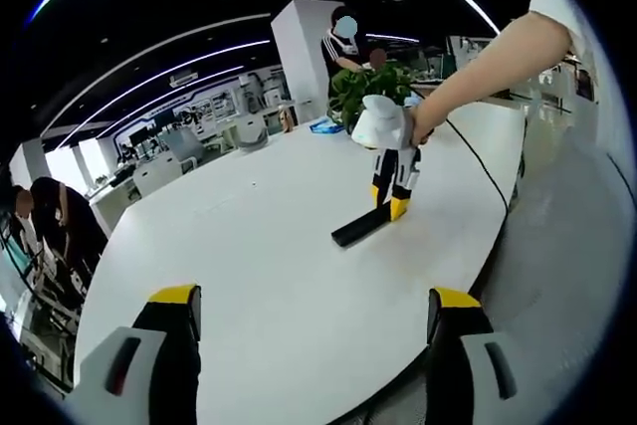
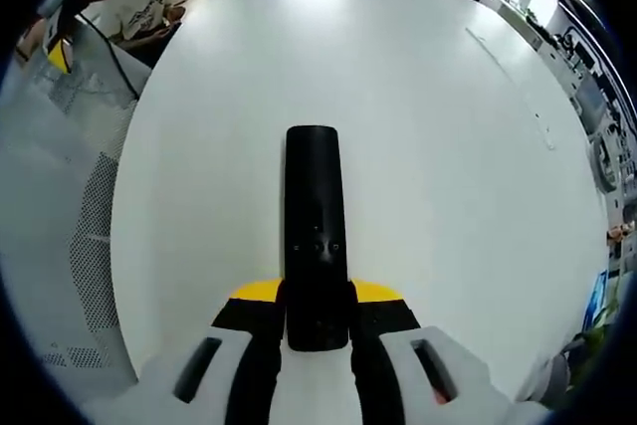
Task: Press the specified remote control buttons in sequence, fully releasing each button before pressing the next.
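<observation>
— Lying flat on the white surface [image 1: 269,276], is the remote [image 2: 315,226]?
— Yes; the right tool [image 2: 317,298] pinches its near end. The left tool [image 1: 314,306], well short of it, gapes wide.

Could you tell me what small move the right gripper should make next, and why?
Probably ease the right gripper forward along the remote toward its buttons: its jaws sit at the near end, tips against the remote, which lies flat on the white table.

One remote control [image 2: 315,236], two grippers [image 1: 395,189] [image 1: 314,311]
</observation>
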A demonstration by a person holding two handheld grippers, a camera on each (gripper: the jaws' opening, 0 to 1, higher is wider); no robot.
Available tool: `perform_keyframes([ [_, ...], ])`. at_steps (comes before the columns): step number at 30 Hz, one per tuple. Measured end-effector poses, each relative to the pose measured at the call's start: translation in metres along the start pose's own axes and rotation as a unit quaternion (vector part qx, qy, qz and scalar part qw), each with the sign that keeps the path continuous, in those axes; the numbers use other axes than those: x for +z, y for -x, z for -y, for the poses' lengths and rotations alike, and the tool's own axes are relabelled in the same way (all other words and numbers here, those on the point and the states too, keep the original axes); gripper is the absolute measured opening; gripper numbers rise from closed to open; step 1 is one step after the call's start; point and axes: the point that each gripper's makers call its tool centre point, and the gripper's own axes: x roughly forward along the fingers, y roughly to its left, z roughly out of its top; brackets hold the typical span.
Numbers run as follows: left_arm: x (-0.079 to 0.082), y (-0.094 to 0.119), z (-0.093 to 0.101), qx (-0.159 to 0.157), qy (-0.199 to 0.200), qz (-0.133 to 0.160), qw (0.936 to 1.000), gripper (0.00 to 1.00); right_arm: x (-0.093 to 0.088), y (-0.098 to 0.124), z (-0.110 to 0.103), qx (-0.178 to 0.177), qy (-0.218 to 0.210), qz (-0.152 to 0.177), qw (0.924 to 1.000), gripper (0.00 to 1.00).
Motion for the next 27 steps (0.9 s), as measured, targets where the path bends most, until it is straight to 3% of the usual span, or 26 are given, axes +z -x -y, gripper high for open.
perform_keyframes([
  [4, 0.0, 0.0, 0.0, 0.0, 0.0, 0.001, 1.0, 0.93, 0.0, 0.0, -0.001, -0.001, 0.011, 0.0, 0.9999, 0.25],
  [11, 0.001, 0.0, -0.001, 0.002, 0.0, 0.003, 1.0, 0.93, 0.0, 0.001, 0.0, -0.013, -0.019, 0.013, 0.9996, 0.26],
  [16, 0.001, 0.0, 0.0, 0.001, 0.0, 0.003, 1.0, 0.93, 0.005, 0.004, 0.002, -0.032, -0.045, 0.049, 0.9972, 0.28],
  [22, 0.001, 0.0, 0.001, -0.002, -0.002, 0.001, 1.0, 0.93, 0.007, 0.012, 0.007, -0.054, -0.104, 0.095, 0.9885, 0.37],
  [27, 0.006, 0.001, 0.0, -0.008, 0.027, 0.016, 0.9995, 0.93, 0.017, 0.028, 0.014, -0.102, -0.128, 0.152, 0.9746, 0.41],
])
